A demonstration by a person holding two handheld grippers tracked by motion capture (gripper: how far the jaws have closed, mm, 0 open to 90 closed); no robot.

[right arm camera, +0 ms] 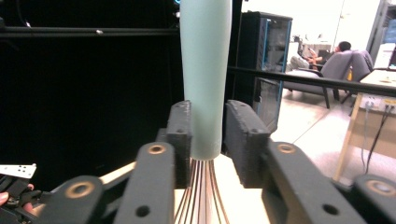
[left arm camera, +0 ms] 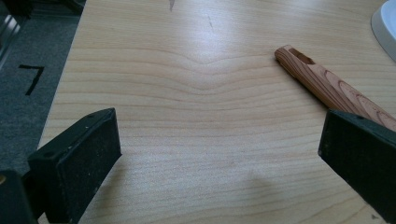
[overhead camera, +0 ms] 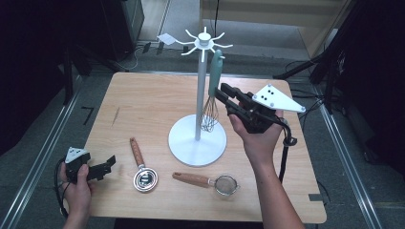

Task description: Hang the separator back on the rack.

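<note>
Whisk (right arm camera: 205, 79) top cut off; right gripper (right arm camera: 208, 135) clamps its handle; left gripper (left arm camera: 219, 158) jaws apart

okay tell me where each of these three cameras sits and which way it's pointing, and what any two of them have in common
High view: above the person's side, looking forward and down on the table; both forearms, the left gripper and right gripper show.
Left gripper view: rides the left gripper, looking low along the table at a wooden handle; its black jaws stand wide apart.
Right gripper view: rides the right gripper, facing level toward the room; its jaws flank the whisk handle.
Shared: high and right gripper views both show the whisk.
</note>
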